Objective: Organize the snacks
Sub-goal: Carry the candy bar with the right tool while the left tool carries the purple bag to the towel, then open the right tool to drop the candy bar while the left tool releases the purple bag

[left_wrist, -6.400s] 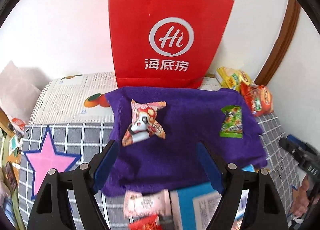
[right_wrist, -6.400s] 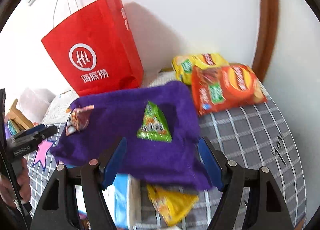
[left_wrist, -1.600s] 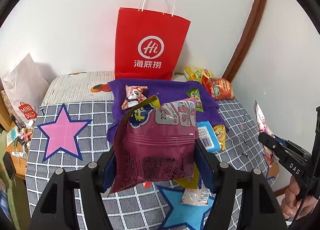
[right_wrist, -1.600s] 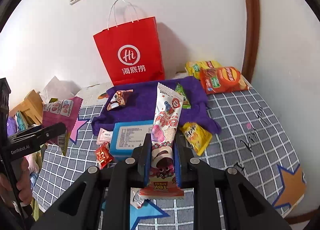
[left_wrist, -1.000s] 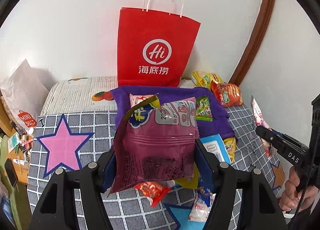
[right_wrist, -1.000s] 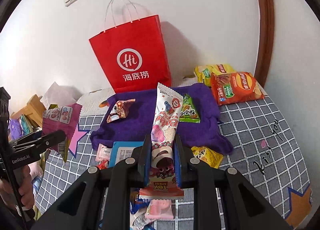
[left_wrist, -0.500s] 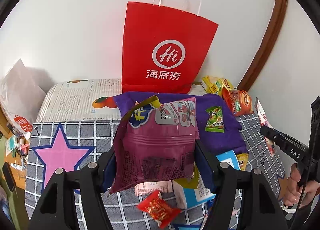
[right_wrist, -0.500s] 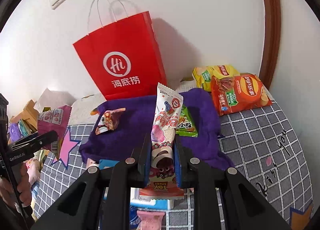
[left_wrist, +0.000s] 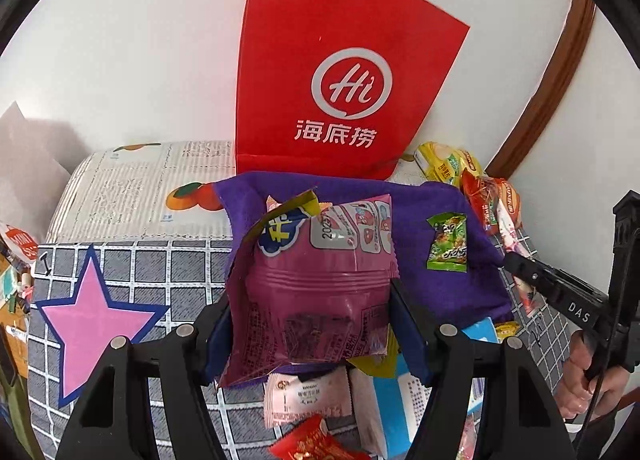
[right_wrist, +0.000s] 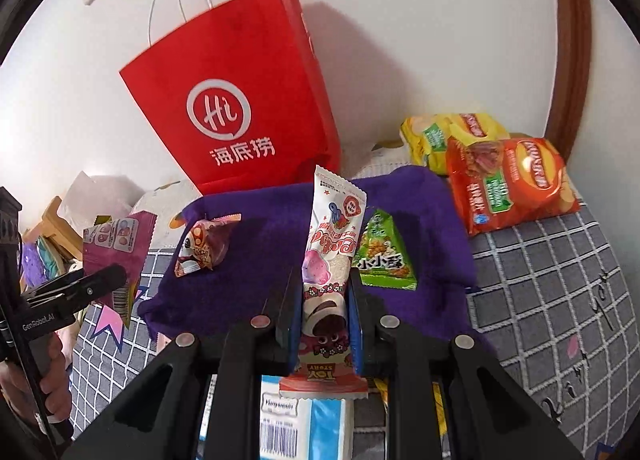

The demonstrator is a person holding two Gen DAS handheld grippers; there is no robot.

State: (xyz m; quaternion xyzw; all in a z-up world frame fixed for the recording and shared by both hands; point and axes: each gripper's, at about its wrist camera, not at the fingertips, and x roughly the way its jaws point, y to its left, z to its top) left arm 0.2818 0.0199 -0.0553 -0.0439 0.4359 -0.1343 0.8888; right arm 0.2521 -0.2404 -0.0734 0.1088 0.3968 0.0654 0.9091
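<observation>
My left gripper [left_wrist: 310, 324] is shut on a magenta snack bag [left_wrist: 316, 284] and holds it above the near edge of the purple cloth [left_wrist: 440, 204]. My right gripper [right_wrist: 322, 300] is shut on a long white and pink snack packet [right_wrist: 332, 260], held upright over the purple cloth [right_wrist: 260, 260]. A green packet [right_wrist: 384, 256] and a pyramid-shaped candy packet [right_wrist: 204, 246] lie on the cloth. The green packet also shows in the left wrist view [left_wrist: 448, 242]. The left gripper with its bag shows at the left of the right wrist view [right_wrist: 104, 272].
A red paper bag [left_wrist: 340, 72] stands against the wall behind the cloth. Orange [right_wrist: 508, 180] and yellow [right_wrist: 444, 132] chip bags lie at the back right. A blue box [right_wrist: 304, 428], a pink sachet [left_wrist: 306, 394] and a red packet [left_wrist: 308, 442] lie below the grippers.
Both grippers picked up their packets since the oldest frames. Over the last second both have moved forward toward the purple cloth and the red bag, still holding them.
</observation>
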